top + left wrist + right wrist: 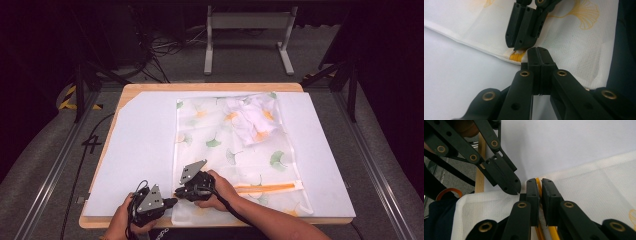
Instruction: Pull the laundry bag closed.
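Right gripper view: fine white mesh bag (pixel 599 185), orange zipper (pixel 538 182).

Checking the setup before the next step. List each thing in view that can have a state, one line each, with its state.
mesh laundry bag: flat on the white mat, clothes bunched in its far end.
orange zipper: along the near end; open or closed cannot be told.
left gripper: shut, tip at the bag's edge.
right gripper: shut on the orange zipper.
white mat: flat on the table.

mesh bag (pixel 240 150): white, green and yellow ginkgo-leaf print | zip (pixel 270 188): orange | sheet (pixel 140 150): plain white | bench (pixel 210 87): light wood | grippers: black
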Demonstrator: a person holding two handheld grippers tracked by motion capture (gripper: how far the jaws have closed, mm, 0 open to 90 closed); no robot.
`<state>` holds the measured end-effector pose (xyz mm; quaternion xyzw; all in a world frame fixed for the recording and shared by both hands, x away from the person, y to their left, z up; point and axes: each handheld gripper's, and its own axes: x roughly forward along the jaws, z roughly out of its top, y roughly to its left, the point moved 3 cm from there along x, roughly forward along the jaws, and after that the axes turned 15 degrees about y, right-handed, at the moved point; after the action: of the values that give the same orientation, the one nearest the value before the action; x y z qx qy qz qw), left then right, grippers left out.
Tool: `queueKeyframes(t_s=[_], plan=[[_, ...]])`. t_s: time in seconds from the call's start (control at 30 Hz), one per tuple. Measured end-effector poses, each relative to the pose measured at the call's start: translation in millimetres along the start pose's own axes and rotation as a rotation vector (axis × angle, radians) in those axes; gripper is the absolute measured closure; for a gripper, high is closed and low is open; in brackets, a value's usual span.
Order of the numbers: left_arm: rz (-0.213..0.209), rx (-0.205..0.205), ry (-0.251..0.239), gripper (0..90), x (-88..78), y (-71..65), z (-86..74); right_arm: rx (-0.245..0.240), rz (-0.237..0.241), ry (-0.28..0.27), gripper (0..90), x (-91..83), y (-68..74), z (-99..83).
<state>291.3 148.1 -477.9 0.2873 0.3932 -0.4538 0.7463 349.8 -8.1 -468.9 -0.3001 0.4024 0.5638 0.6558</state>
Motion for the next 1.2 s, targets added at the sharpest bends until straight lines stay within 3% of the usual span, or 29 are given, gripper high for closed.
queueKeyframes(t_s=[0.07, 0.23, 0.63, 0.67, 0.73, 0.77, 0.87, 0.9, 0.93, 1.0, 1.2], plan=[[0.001, -0.001, 0.005, 90.0, 0.1, 0.5, 0.3, -0.022, -0.013, 0.004, 89.5, -0.2, 1.2, 0.2], [0.003, -0.01, 0.013, 90.0, 0.1, 0.4, -0.3, -0.017, 0.01, 0.002, 90.0, -2.6, -0.6, -2.3], [0.008, -0.011, 0.012, 90.0, -0.7, -0.3, 0.0, -0.02, -0.021, 0.016, 90.0, -7.6, 0.2, -6.2], [0.012, -0.011, -0.014, 90.0, -3.3, 0.1, 0.6, -0.02, -0.021, 0.016, 90.0, -7.6, 0.2, -6.2], [-0.012, -0.022, -0.127, 90.0, -16.2, 1.0, 5.8, -0.025, -0.023, 0.017, 90.0, -5.6, 3.1, -4.2], [-0.012, -0.016, -0.143, 90.0, -18.2, 1.0, 8.5, -0.026, -0.019, 0.012, 90.0, -5.2, 2.7, -3.2], [-0.029, 0.013, -0.116, 90.0, -10.6, -1.4, 16.0, -0.021, -0.011, 0.008, 90.0, -4.2, 1.5, -2.7], [-0.033, 0.051, -0.061, 90.0, -1.2, -4.0, 18.0, -0.019, -0.009, 0.01, 90.0, -5.0, 1.9, -2.4], [-0.032, 0.062, -0.03, 90.0, 4.0, -5.0, 17.6, -0.017, -0.011, 0.009, 90.0, -5.6, 2.1, -2.4], [-0.038, 0.06, -0.006, 90.0, 9.3, -5.4, 15.9, -0.017, -0.008, 0.008, 90.0, -5.7, 1.6, -2.9], [-0.058, 0.03, -0.017, 90.0, 9.2, -2.6, 13.0, -0.023, -0.018, 0.009, 90.0, -5.1, 2.9, -4.0]])
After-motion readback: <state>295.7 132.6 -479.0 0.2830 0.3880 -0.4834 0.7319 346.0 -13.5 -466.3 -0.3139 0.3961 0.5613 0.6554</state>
